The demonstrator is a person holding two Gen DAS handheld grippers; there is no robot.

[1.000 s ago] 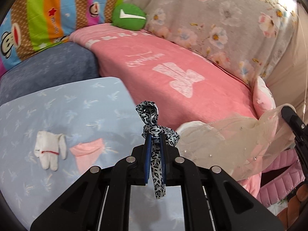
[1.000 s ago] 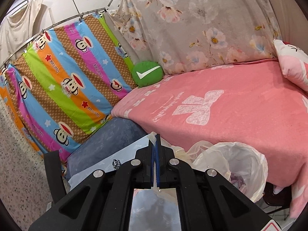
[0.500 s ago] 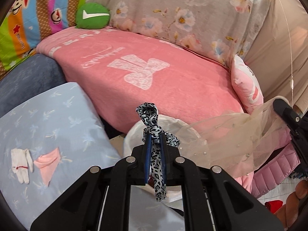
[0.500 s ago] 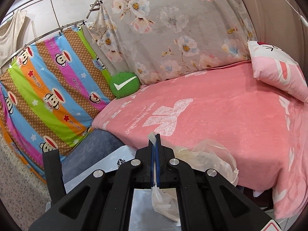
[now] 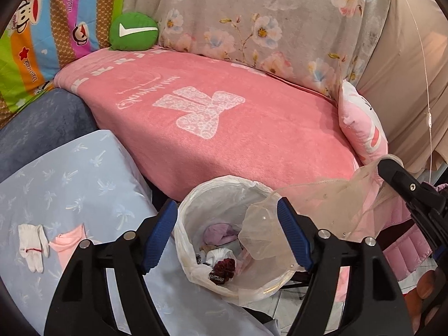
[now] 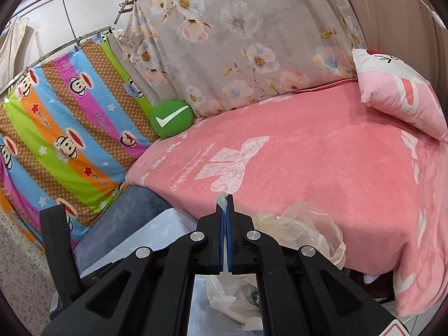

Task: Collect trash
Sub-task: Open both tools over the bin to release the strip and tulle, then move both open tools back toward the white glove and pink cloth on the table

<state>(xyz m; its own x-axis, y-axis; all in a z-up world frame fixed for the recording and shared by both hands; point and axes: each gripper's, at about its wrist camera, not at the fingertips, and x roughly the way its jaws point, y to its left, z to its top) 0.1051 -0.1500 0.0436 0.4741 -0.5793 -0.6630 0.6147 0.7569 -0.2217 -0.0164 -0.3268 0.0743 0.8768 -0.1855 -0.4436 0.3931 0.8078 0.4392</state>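
Observation:
In the left wrist view my left gripper (image 5: 226, 229) is open and empty above a white-lined trash bin (image 5: 196, 207) that holds several scraps of cloth. A sheer beige mesh cloth (image 5: 316, 210) hangs over the bin's right side from my right gripper, seen at the right edge. In the right wrist view my right gripper (image 6: 225, 210) is shut on that mesh cloth (image 6: 302, 224). A white glove (image 5: 30, 243) and a pink cloth scrap (image 5: 70, 240) lie on the light blue sheet (image 5: 70, 184) at the left.
A pink blanket (image 5: 224, 117) covers the bed behind the bin. A green check-mark cushion (image 5: 133, 30) and a pink pillow (image 5: 361, 128) sit at its ends. Floral and striped monkey-print sheets hang behind. A dark blue cushion (image 5: 42, 123) lies left.
My left gripper has opened and the leopard-print strip it held is gone from its fingers. The view swung right over the bin. My right gripper stays shut on the mesh.

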